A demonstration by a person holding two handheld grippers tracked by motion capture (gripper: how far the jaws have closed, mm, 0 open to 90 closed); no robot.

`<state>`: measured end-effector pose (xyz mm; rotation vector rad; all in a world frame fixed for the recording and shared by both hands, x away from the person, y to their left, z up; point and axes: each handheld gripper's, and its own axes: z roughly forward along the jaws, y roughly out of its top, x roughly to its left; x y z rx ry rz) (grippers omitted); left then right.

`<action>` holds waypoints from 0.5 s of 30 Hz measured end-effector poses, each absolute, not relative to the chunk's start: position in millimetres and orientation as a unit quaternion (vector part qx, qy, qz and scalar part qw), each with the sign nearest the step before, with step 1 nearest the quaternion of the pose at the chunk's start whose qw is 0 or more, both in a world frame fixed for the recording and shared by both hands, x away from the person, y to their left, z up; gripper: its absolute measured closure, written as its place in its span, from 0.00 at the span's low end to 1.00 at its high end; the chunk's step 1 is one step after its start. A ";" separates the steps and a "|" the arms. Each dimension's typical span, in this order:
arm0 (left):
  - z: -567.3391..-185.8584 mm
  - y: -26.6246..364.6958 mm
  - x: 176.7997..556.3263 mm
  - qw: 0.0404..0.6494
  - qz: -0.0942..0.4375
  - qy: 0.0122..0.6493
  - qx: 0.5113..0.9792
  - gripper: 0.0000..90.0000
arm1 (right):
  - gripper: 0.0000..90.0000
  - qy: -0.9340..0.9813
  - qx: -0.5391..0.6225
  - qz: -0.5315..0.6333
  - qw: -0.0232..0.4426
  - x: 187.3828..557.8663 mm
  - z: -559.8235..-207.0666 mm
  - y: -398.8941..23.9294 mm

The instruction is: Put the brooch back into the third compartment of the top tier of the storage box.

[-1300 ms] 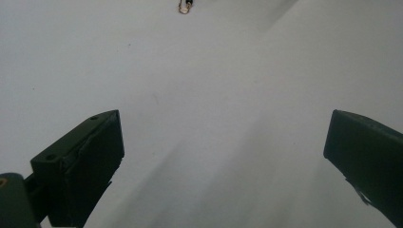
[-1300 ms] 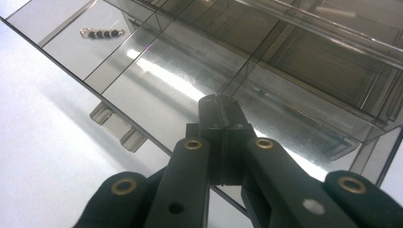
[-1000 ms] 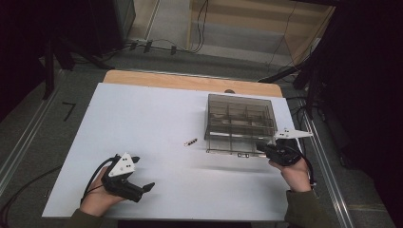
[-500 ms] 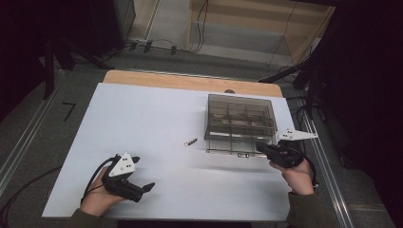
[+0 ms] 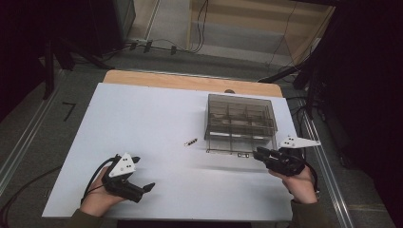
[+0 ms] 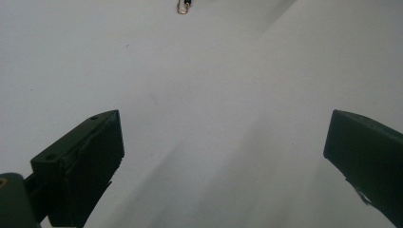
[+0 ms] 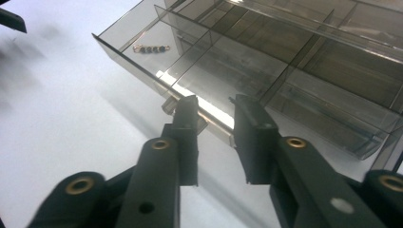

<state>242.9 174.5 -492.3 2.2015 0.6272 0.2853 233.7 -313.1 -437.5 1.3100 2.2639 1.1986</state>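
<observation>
A smoky clear compartment box (image 5: 241, 116) stands at the right of the white table (image 5: 142, 118). My right gripper (image 5: 257, 153) sits at its front edge. In the right gripper view the right gripper (image 7: 215, 107) has just been opening; its jaws stand slightly apart on either side of the box's front rim (image 7: 216, 114), not pressing it. A small beaded piece (image 5: 190, 141) lies on the table left of the box and shows through the box's clear corner (image 7: 151, 48). My left gripper (image 5: 142, 173), wide open and holding nothing, rests near the front left, with the left gripper (image 6: 223, 152) over bare table and the beaded piece (image 6: 184, 5) far ahead.
A wooden strip (image 5: 190, 81) runs along the table's far edge. Cables lie on the floor beyond it (image 5: 157, 47). Metal rails flank the table on both sides (image 5: 328, 161). Open white surface lies between the two hands.
The right gripper's jaws have parted a little at the box's front edge. The left hand, the box and the beaded piece stay where they were.
</observation>
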 end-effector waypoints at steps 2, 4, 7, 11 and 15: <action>-492.4 174.6 243.0 0.406 0.113 0.248 0.872 0.00 | 0.74 0.781 0.450 0.414 0.130 231.8 -438.0 -313.4; -492.3 174.8 243.2 0.406 0.113 0.248 0.872 0.00 | 0.72 0.780 0.449 0.415 0.130 229.7 -438.6 -313.9; -492.7 174.5 243.0 0.406 0.112 0.248 0.872 0.00 | 0.67 0.782 0.446 0.416 0.130 226.7 -440.0 -314.4; -492.7 174.5 243.2 0.406 0.112 0.249 0.872 0.00 | 0.59 0.782 0.446 0.415 0.132 222.9 -442.1 -313.9; -492.9 174.5 243.3 0.405 0.111 0.248 0.873 0.00 | 0.51 0.784 0.443 0.414 0.132 219.8 -444.9 -313.5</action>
